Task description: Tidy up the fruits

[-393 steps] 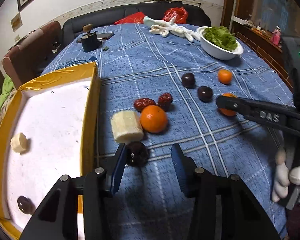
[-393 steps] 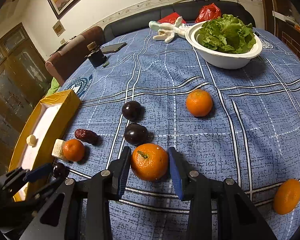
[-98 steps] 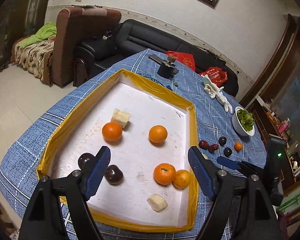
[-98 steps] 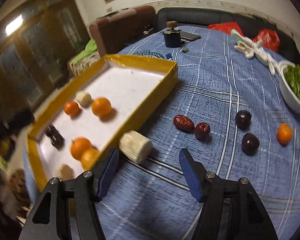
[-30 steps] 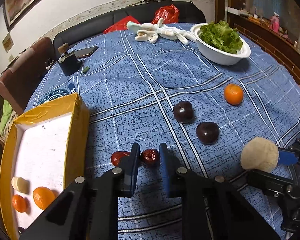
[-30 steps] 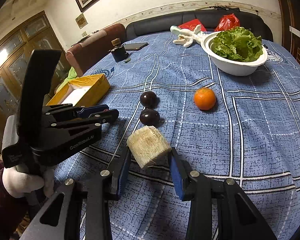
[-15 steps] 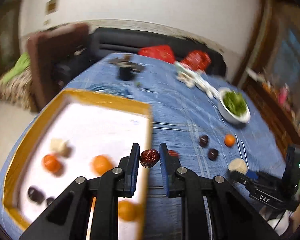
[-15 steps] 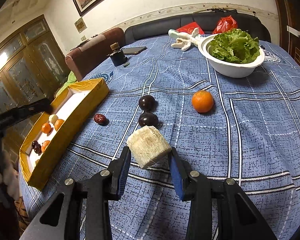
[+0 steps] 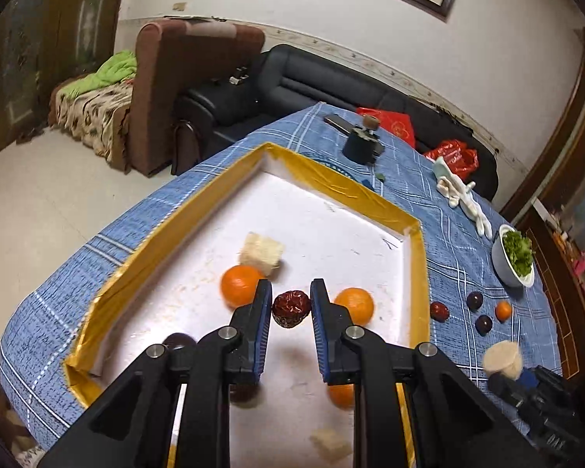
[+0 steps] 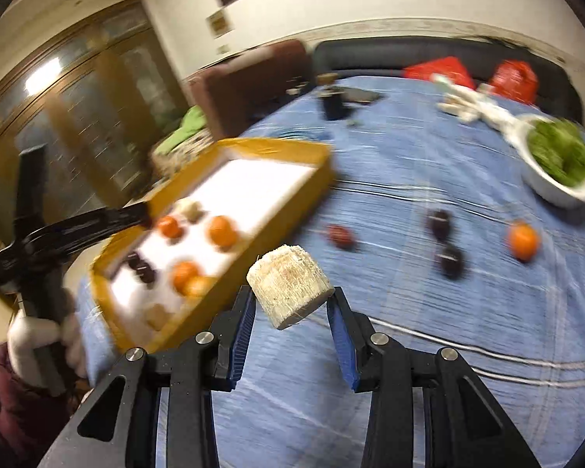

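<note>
Blue plaid cloth covers the counter (image 9: 440,202), with a dark sofa and a brown armchair behind it. From my left tongs (image 9: 291,308) I'm looking down into the yellow-walled tray (image 9: 355,191) with its white floor. Those tongs are clamped on a wrinkly red date (image 9: 291,309), held above the tray floor; it sits nearly round between the pads, so I can't tell where its long axis runs. Below it in the tray there's an orange (image 9: 240,286) touching a pale fibrous chunk (image 9: 262,253), another orange (image 9: 354,305) on the other side, dark plums partly hidden behind the tongs, and one more pale piece near the bottom edge.

My right tongs (image 10: 291,302) are clamped on a stubby sugarcane piece (image 10: 290,290), held over the cloth just beside the tray's near wall. Its cylinder axis is tilted, one cut end up and away, the other down toward the camera. That view is pretty blurry. Out on the cloth: a second date (image 9: 439,311), two plums, a small orange (image 9: 503,310), and a white bowl of lettuce (image 9: 514,257).
</note>
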`<state>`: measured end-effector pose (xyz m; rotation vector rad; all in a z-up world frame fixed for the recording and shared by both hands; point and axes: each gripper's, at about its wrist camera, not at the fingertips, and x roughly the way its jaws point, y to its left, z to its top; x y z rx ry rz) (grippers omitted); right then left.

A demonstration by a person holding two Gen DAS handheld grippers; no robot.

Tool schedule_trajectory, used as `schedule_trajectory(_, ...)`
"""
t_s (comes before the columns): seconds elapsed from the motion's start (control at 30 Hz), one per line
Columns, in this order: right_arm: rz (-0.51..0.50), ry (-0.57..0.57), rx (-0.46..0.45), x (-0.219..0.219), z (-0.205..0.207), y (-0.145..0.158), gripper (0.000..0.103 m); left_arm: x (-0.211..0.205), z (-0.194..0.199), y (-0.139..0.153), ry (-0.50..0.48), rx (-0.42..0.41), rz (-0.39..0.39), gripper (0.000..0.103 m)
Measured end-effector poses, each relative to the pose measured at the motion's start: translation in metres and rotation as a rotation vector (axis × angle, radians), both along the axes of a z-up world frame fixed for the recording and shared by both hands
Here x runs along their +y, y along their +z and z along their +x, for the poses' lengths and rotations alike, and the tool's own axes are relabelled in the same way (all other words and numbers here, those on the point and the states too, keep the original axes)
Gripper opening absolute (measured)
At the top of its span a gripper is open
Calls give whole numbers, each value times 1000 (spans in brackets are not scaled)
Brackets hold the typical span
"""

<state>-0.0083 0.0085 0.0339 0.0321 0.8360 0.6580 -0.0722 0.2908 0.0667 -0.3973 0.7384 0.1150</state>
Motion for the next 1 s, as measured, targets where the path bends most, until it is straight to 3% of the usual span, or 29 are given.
schedule_trajectory(0.17,-45,100,-4,62,-1,0,43,19,-10,-2,19,6,-61,20)
schedule_trajectory(0.2,-56,114,-5,73,0,-2,43,21,-13,-2,18,6,-70,30)
schedule_trajectory(0.23,-67,124,-6,82,0,-3,43,23,-15,-2,17,3,-78,48)
schedule_trajectory(0.27,-78,133,-5,92,3,-4,43,24,-18,-1,17,-4,-83,55)
schedule_trajectory(0.4,-118,143,-21,119,10,-9,43,23,-25,5,-6,-29,-81,62)
schedule_trajectory(0.5,-124,142,-27,133,16,-13,50,23,-28,7,-25,-38,-95,68)
schedule_trajectory(0.6,-97,135,-32,134,15,-9,60,24,-31,9,-32,-45,-103,70)
schedule_trajectory(0.73,-82,112,-53,127,11,2,60,23,-35,12,-25,-51,-110,78)
schedule_trajectory(0.83,-41,71,-47,104,8,13,60,15,-40,18,-15,-50,-89,84)
schedule_trajectory(1.0,28,-43,-39,42,-6,33,64,-8,-57,35,-98,-115,-105,84)
